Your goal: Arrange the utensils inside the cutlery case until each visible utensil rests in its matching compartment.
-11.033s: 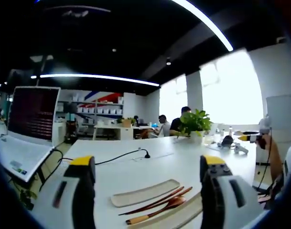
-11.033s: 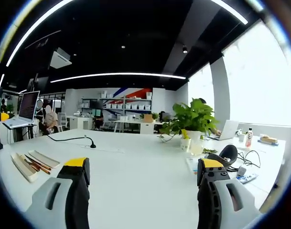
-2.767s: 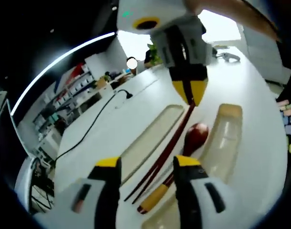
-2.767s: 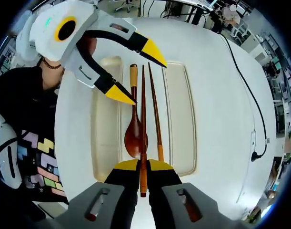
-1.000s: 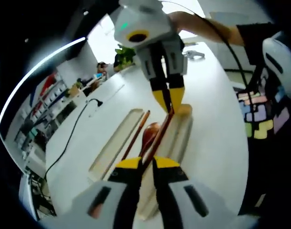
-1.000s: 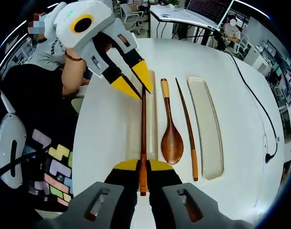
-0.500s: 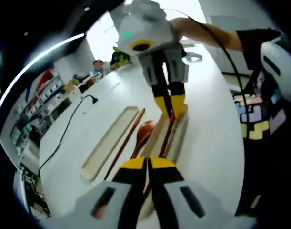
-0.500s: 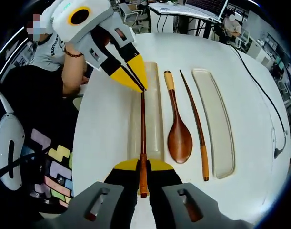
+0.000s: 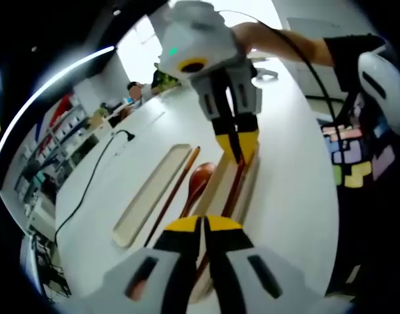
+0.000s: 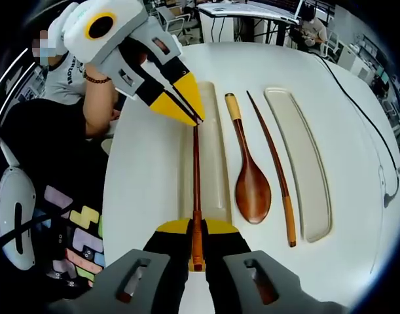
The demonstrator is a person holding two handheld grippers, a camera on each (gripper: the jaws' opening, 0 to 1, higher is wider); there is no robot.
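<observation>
Bare table (image 10: 357,124) lies open beyond the tray (image 10: 303,163); spoon (image 10: 251,186) crowds mid-table.

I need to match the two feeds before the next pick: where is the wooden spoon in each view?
Left gripper view: the spoon lies just left of centre on the table, between the loose chopstick and the case half under the held chopstick.
Right gripper view: the spoon lies right of centre, bowl toward the camera, beside the loose chopstick.
Shared landmark: the empty lid tray, on the far side of that chopstick.
</observation>
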